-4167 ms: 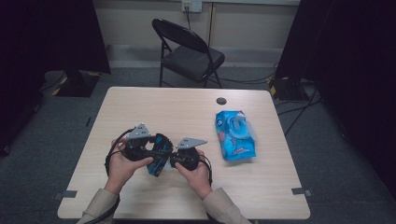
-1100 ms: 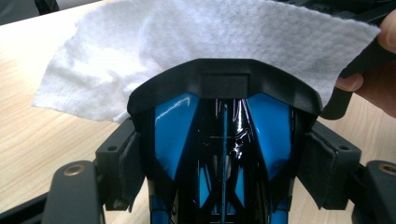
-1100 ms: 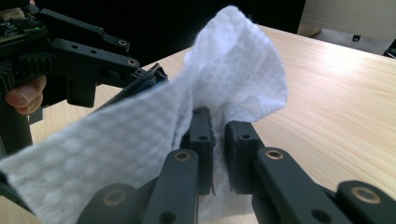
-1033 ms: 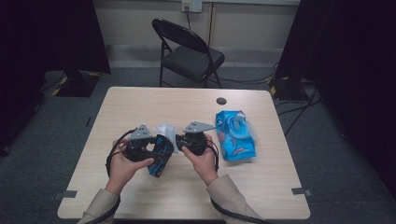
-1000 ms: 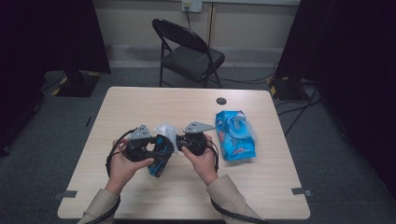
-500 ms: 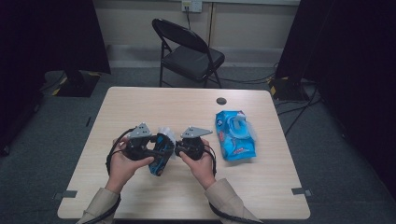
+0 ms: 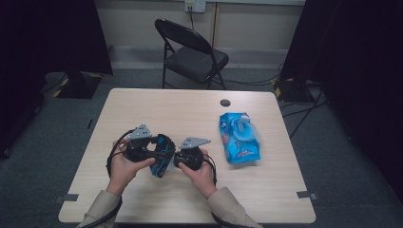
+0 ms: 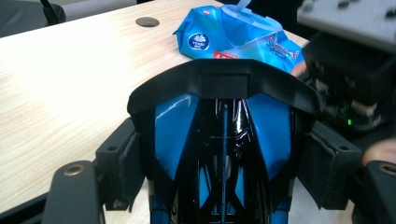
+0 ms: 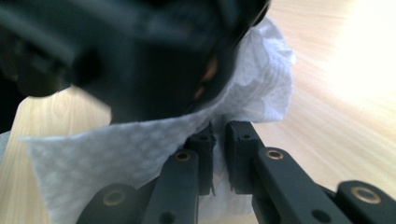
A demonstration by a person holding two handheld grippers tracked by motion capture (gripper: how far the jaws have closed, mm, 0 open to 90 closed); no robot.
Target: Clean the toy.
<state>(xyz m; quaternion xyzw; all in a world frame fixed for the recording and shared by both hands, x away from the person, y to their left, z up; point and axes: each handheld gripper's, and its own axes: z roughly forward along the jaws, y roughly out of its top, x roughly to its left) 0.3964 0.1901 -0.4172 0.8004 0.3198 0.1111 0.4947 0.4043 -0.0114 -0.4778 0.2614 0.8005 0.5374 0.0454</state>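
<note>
A glossy blue-and-black object (image 7: 158, 164) is held just above the table between both hands. My left gripper (image 7: 160, 153) is shut on it; in the left gripper view its pads (image 8: 123, 161) press on both sides of the object (image 8: 173, 126), under a black curved band. My right gripper (image 7: 172, 161) comes in from the right, shut on a white wipe (image 7: 169, 166). In the right gripper view the jaws (image 9: 218, 140) pinch the wipe (image 9: 93, 163), which lies against the dark, blurred object (image 9: 140, 60).
A blue pack of wipes (image 7: 240, 137) with its lid flap up lies to the right of the hands, also seen in the left gripper view (image 8: 233, 32). A small black round cap (image 7: 225, 102) sits in the wooden table (image 7: 190, 114). A folding chair (image 7: 190, 52) stands beyond the far edge.
My right gripper has come down and nearer to the person with the wipe, from the object's upper side to its lower right side. The left hand has kept still.
</note>
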